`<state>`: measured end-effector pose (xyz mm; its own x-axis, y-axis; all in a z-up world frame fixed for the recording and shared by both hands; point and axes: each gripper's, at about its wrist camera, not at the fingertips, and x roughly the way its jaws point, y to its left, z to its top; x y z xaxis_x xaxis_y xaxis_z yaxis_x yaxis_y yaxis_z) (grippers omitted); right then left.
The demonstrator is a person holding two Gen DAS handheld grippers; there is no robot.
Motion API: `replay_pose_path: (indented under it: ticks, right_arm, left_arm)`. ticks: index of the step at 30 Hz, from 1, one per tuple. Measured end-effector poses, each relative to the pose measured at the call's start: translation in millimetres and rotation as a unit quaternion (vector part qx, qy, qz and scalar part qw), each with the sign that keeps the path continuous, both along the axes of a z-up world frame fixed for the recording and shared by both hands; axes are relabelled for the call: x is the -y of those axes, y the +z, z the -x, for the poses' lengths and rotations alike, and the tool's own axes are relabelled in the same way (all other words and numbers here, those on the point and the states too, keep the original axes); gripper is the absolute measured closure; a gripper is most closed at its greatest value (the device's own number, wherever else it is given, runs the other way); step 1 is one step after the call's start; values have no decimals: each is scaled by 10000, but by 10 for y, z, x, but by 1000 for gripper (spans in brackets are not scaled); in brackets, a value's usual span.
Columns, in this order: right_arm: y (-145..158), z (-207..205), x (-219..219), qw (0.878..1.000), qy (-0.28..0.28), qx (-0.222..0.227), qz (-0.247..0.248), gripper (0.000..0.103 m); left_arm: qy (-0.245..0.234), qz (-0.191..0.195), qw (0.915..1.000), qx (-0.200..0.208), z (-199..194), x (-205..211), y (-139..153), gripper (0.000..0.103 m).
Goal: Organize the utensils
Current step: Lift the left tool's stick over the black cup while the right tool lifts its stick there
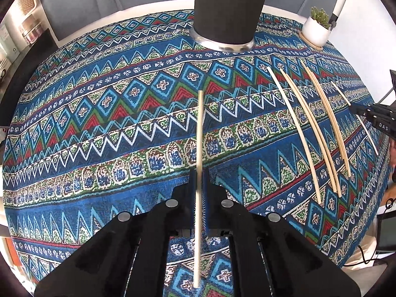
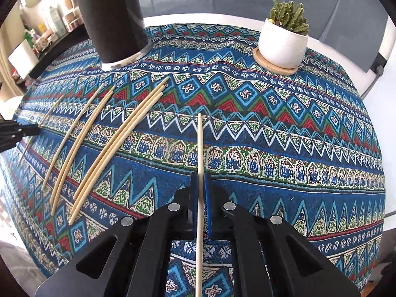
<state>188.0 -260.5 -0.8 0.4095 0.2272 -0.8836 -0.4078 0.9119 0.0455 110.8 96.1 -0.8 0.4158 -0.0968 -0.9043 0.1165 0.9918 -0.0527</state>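
While each hand-held gripper, left and right, is clamped on one chopstick, five loose chopsticks lie near the black cylindrical holder, so pickup looks done and carrying to its hidden mouth comes next.

Patterned tablecloth over round table; potted cactus on wooden coaster, far edge
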Motion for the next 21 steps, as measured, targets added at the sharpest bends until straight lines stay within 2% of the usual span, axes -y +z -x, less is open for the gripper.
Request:
replay_pose_path:
  ticks: [6,12,21]
  right_arm:
    - [22,142,-10,9995,36,-18,-298,99]
    - [151,347,-241,9987,345,144,-353,99]
    - [516,527,-591,9920,786,670,-726,98]
  left_arm:
    - [-79,-35,10000,18,167,-26,18,98]
    - [-155,-137,9997,102,321,15,57,98]
    - [-105,-257,9956,897,487,37,434,98]
